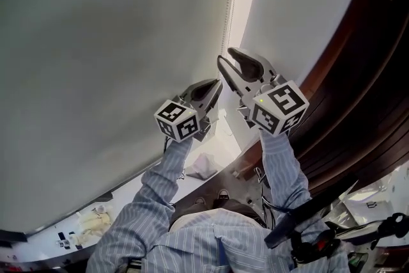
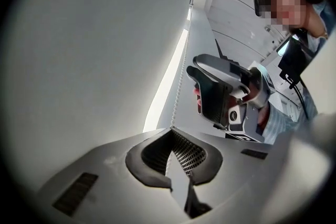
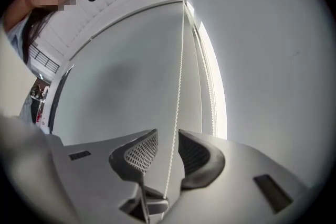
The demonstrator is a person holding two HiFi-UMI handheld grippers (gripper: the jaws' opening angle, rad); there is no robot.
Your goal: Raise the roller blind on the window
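— Where is the chain?
— The chain runs straight up and down beside the blind. It goes right between the spread jaws of the right gripper, not touching them
— And the left gripper?
— The left gripper is lower down, pinching that same chain

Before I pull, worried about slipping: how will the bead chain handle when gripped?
Likely floppy: the bead chain hangs as a thin strand. Probably light for its length. Its beads should resist slipping through the left claw, shut on it.
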